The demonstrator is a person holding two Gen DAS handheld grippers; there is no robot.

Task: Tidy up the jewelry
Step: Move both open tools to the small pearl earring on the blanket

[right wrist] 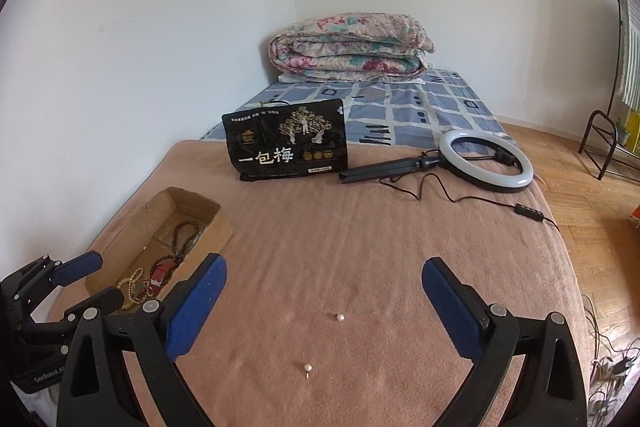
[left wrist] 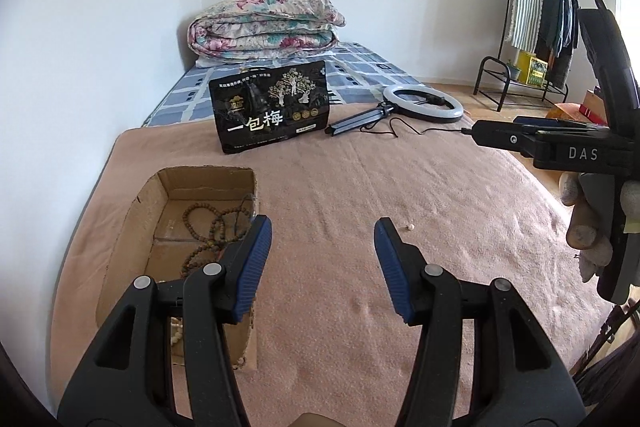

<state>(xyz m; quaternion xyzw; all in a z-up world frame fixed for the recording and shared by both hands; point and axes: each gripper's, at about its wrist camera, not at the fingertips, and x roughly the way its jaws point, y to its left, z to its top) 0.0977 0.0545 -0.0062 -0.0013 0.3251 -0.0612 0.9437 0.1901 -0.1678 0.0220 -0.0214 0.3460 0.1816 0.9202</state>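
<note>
An open cardboard box (left wrist: 208,183) (right wrist: 218,223) lies on the pink blanket at the left. It holds brown bead strings (left wrist: 208,231) (right wrist: 184,235), pale beads and a red piece (right wrist: 162,273). Two pearl earrings (right wrist: 340,316) (right wrist: 307,368) lie loose on the blanket between the right gripper's fingers; one shows in the left wrist view (left wrist: 409,226). My left gripper (left wrist: 323,259) (right wrist: 90,281) is open and empty beside the box's right wall. My right gripper (right wrist: 324,307) is open and empty above the earrings; its body shows at the right edge of the left wrist view (left wrist: 540,141).
A black snack bag (left wrist: 272,107) (right wrist: 290,147) stands behind the box. A ring light with stand and cable (left wrist: 420,105) (right wrist: 484,161) lies at the back right. A folded floral quilt (right wrist: 352,47) sits far back. The bed's right edge drops to a wooden floor (right wrist: 592,203) with a clothes rack (left wrist: 536,27).
</note>
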